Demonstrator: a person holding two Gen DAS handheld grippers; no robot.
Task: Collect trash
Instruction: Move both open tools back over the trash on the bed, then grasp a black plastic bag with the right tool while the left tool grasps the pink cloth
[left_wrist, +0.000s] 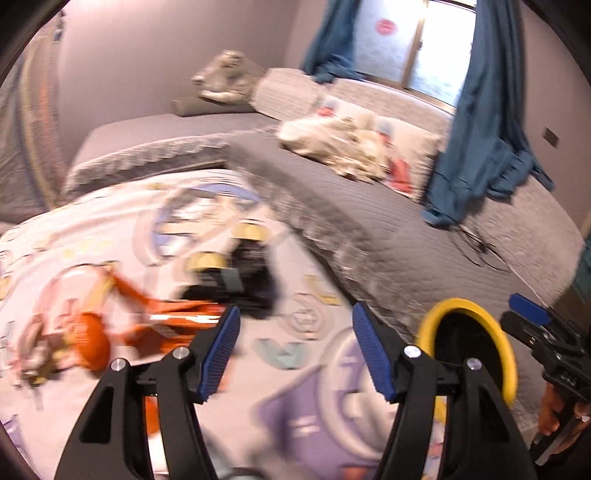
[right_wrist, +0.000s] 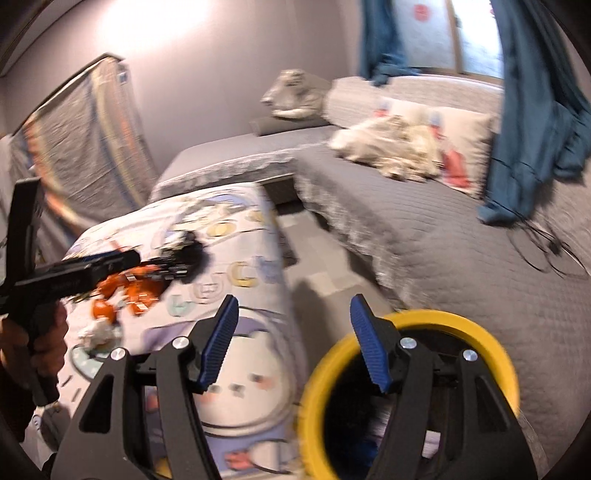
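Observation:
Orange wrappers (left_wrist: 122, 328) and a white crumpled scrap (left_wrist: 33, 358) lie on a cartoon-print bedspread (left_wrist: 306, 406), beside a blurred black object (left_wrist: 236, 284). My left gripper (left_wrist: 295, 332) hovers open over the bedspread, nothing between its blue pads. A bin with a yellow rim (left_wrist: 465, 302) and a dark inside stands to its right. In the right wrist view my right gripper (right_wrist: 293, 321) is open and empty, its right finger over the bin's yellow rim (right_wrist: 321, 373). The left gripper (right_wrist: 110, 262) shows at the left above the orange wrappers (right_wrist: 125, 291). The right gripper (left_wrist: 528, 314) appears at the left view's right edge.
A grey quilted bed (right_wrist: 461, 251) fills the right side, with a cream fluffy heap (right_wrist: 399, 147), a printed pillow (right_wrist: 461, 155) and a black cable (right_wrist: 543, 247). Blue curtains (right_wrist: 524, 110) hang at the window. A strip of floor (right_wrist: 325, 273) separates the two beds.

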